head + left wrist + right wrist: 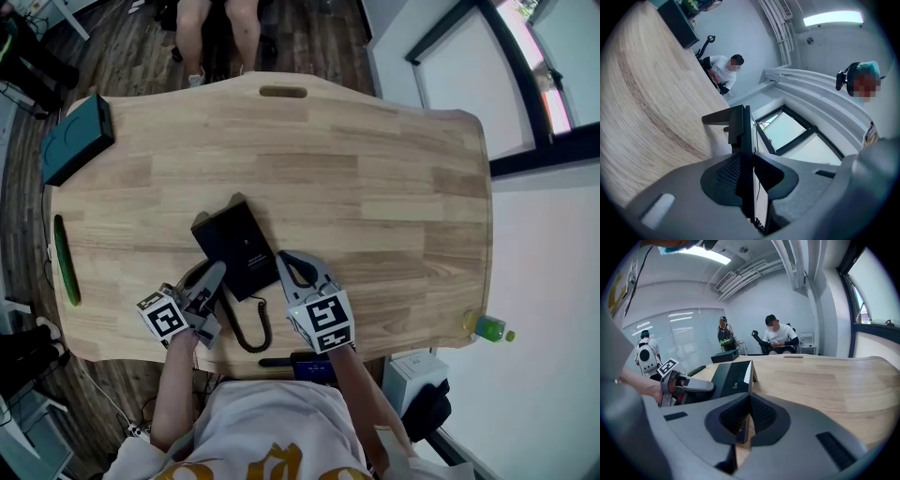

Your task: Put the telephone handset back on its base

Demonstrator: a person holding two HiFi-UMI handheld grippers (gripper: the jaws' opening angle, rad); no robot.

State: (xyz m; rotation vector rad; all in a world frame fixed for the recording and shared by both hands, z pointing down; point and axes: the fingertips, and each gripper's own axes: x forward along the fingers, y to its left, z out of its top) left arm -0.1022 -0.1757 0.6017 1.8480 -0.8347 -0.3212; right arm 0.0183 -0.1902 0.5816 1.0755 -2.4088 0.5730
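Observation:
The black telephone base [246, 246] lies flat near the table's front, and its coiled cord [251, 328] loops toward the near edge. My left gripper [217, 272] is at the base's left near side, shut on the black handset [739, 126], which stands edge-on between its jaws. A bit of coil [759, 226] shows below the jaws. In the right gripper view the handset [715, 375] runs along the base's left side [736, 373]. My right gripper [281, 258] is shut with nothing in it, its tip [747, 401] just short of the base's right near corner.
A dark teal box [77, 139] sits at the table's far left, and a green stick-like thing [66, 261] lies by the left edge. A slot [283, 92] is cut near the far edge. A person [777, 336] sits beyond it. A green bottle [487, 326] is below the table's right edge.

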